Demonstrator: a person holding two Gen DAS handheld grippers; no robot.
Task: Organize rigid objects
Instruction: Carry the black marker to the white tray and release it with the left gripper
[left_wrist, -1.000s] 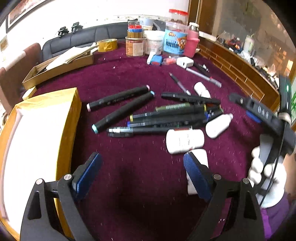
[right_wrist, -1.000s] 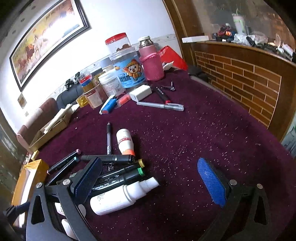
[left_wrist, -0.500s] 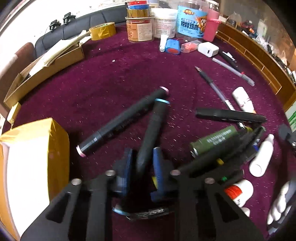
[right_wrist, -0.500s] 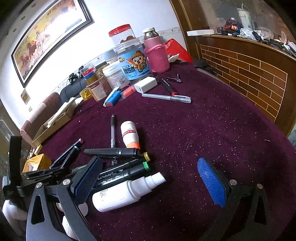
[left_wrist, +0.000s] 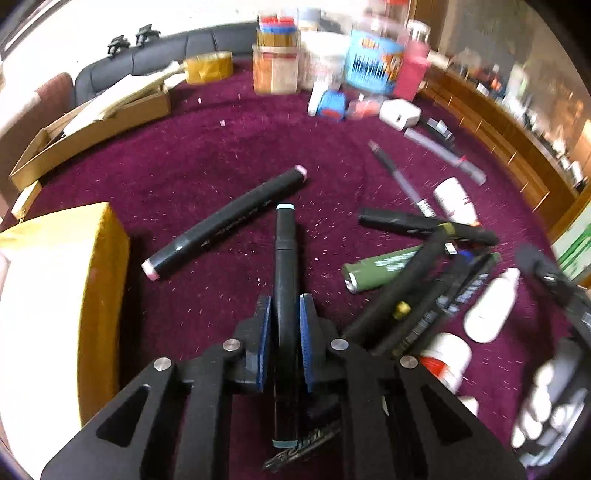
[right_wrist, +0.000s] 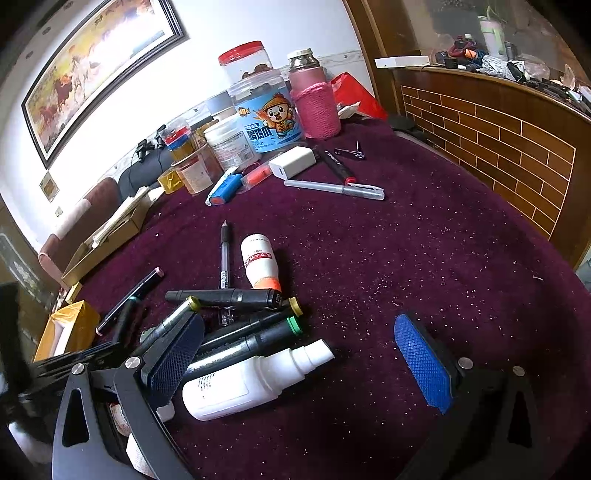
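My left gripper (left_wrist: 284, 314) is shut on a black marker with teal ends (left_wrist: 285, 251), which points straight ahead between the blue pads. A black marker with pink ends (left_wrist: 225, 223) lies just left of it on the purple cloth (left_wrist: 207, 155). A pile of black and green markers (left_wrist: 417, 280) and white bottles lies to the right. My right gripper (right_wrist: 295, 354) is open and empty above the cloth; its left pad (right_wrist: 173, 354) hangs over the marker pile (right_wrist: 243, 325), beside a white spray bottle (right_wrist: 255, 380).
A yellow box (left_wrist: 55, 295) stands at the left. A cardboard box (left_wrist: 92, 129), jars (right_wrist: 266, 118), a pink flask (right_wrist: 317, 99), a white charger (right_wrist: 293, 160) and pens (right_wrist: 340, 188) sit at the back. A brick-pattern ledge (right_wrist: 498, 147) bounds the right.
My left gripper went from open over the cloth to shut on the teal-ended marker, and the marker has swung to point straight ahead. The right gripper has barely moved.
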